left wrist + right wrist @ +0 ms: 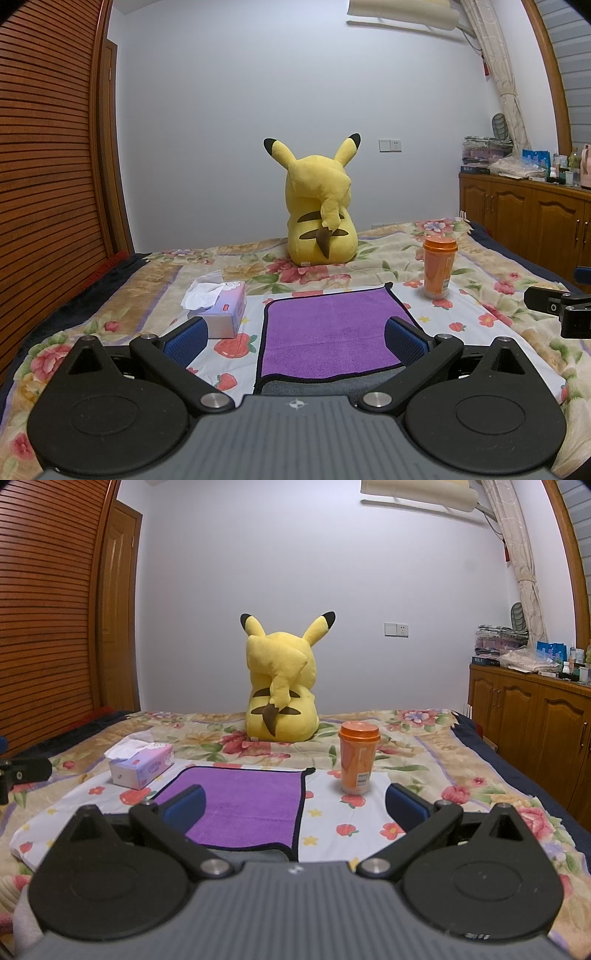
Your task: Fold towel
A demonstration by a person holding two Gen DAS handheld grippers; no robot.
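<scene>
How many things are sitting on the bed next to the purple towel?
3. The tissue box lies left of the towel, the orange cup stands right of it, and the Pikachu sits behind.

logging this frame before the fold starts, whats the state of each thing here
purple towel: lying flat on the bed, near edge turned over, grey side showing
left gripper: open, holding nothing
right gripper: open, holding nothing
tissue box: open, tissue sticking out
orange cup: upright, lid on
yellow plush toy: sitting upright, back to camera
</scene>
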